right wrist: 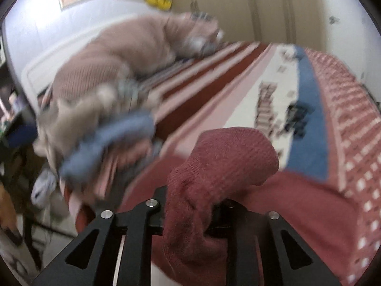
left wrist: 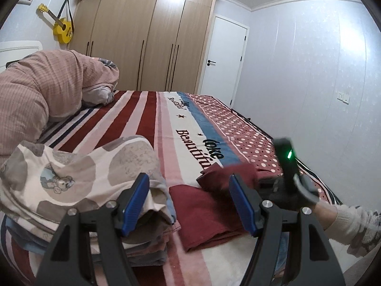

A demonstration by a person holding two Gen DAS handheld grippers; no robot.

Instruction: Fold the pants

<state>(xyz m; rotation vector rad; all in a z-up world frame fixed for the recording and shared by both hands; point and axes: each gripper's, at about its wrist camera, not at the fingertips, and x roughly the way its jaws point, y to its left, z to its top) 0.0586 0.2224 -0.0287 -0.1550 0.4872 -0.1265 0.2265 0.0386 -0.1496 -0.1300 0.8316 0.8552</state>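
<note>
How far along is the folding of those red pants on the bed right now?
Done: the red pants already lie partly folded on the striped bedspread, beside a pile of folded clothes. In hand: a fold of the pants drapes between the right gripper fingers. The left gripper is open and empty. Left: flattening that last fold and stacking.

Left gripper (left wrist: 190, 205) jaws gape empty above folded maroon pants (left wrist: 204, 212).
</note>
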